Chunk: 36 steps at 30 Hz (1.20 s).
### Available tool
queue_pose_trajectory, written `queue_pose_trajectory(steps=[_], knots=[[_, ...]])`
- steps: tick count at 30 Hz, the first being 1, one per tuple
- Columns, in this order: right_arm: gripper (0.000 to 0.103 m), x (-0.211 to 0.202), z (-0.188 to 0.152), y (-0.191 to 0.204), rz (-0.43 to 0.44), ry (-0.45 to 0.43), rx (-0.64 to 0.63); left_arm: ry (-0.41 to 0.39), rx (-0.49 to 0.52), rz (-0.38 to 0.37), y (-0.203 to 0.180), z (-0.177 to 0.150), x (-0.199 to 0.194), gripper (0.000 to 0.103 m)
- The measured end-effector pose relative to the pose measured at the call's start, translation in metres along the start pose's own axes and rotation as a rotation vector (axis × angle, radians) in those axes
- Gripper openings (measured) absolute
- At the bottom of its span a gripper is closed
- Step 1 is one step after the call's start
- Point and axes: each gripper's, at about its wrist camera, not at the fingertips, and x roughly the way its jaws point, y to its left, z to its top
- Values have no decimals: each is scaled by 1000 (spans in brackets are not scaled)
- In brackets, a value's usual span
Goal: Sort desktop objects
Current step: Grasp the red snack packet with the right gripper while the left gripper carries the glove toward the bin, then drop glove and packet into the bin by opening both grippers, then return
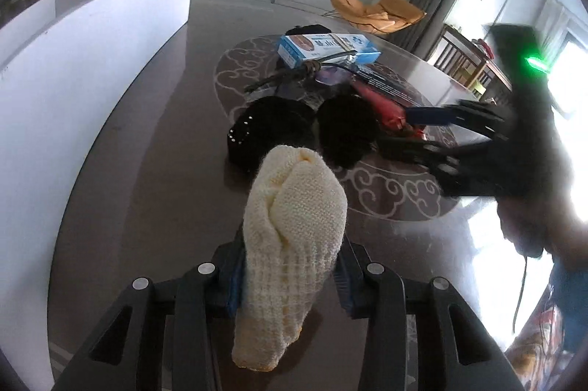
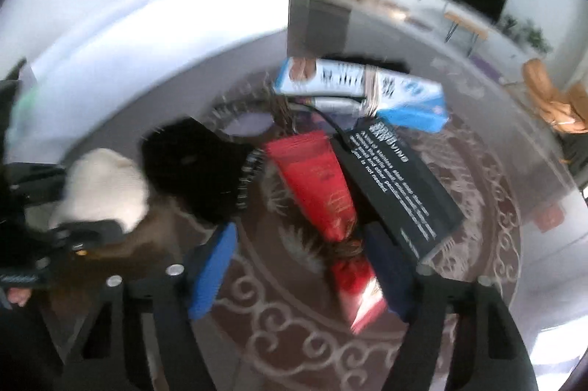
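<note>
Cream knit roll (image 1: 290, 244) is already clamped in your left gripper (image 1: 290, 284), pads pressing both sides, its long axis running straight out along the fingers over the glass table (image 1: 147, 207). Your right gripper (image 2: 301, 266) is part open w/ nothing pinched yet: the red tube (image 2: 323, 192) lies lengthwise btwn the blue pads, crimped end toward the pile, hugging the right pad. Right hand's nearer, so centre before you squeeze, imo; black box (image 2: 397, 185) sits just beside it.
</note>
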Motion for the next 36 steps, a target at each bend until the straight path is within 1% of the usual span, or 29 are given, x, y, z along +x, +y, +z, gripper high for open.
queue_pose_trajectory(steps=[1, 2, 3, 4, 5, 6, 7, 10, 13, 15, 18, 19, 21, 23, 25, 27, 28, 30, 32, 34, 35, 36], knots=[[65, 8, 1, -4, 15, 28, 3, 0, 0, -3, -1, -1, -1, 40], [58, 12, 1, -7, 23, 44, 3, 0, -2, -5, 1, -4, -1, 40], [56, 13, -2, -11, 51, 38, 16, 0, -3, -6, 1, -4, -1, 40], [42, 12, -5, -13, 59, 28, 30, 0, -5, -7, 1, -3, -1, 40], [24, 10, -9, -15, 48, 30, 44, -1, -6, -7, 1, -3, -1, 40], [21, 6, -12, -18, 61, 33, 69, -1, -7, -7, 1, -1, 1, 40], [19, 3, -17, -20, 76, 37, 98, -2, -7, -6, 1, -2, 1, 40], [18, -11, -35, -23, 76, 45, 168, -5, -5, -13, -1, -1, -1, 40], [18, -33, -52, -33, 109, 24, 277, -29, -3, -38, -5, -2, -11, 40], [18, -52, -53, -35, 121, -2, 312, -53, 1, -52, -9, -2, -25, 40], [18, -77, -37, -23, 140, -51, 286, -95, -22, -70, -5, 2, -54, 40], [18, -81, -25, -20, 151, -66, 278, -109, -36, -78, -2, 4, -65, 40], [18, -94, 4, 1, 197, -115, 256, -147, -66, -76, 13, 13, -93, 40], [18, -104, 30, 24, 246, -162, 227, -181, -97, -44, 36, 22, -121, 40], [18, -113, 62, 59, 311, -212, 183, -208, -136, 13, 66, 31, -147, 40], [18, -116, 92, 102, 379, -247, 135, -216, -166, 119, 102, 39, -169, 40], [18, -115, 106, 121, 408, -258, 111, -211, -183, 180, 124, 42, -179, 40], [18, -112, 129, 163, 464, -271, 67, -188, -215, 250, 155, 43, -187, 40], [18, -101, 149, 201, 506, -266, 27, -154, -246, 325, 187, 41, -190, 40], [18, -85, 161, 232, 535, -240, -5, -114, -276, 375, 214, 36, -188, 40], [18, -75, 165, 251, 534, -221, -28, -90, -295, 393, 228, 33, -185, 40], [18, -68, 167, 262, 530, -205, -42, -73, -303, 408, 236, 31, -182, 40]])
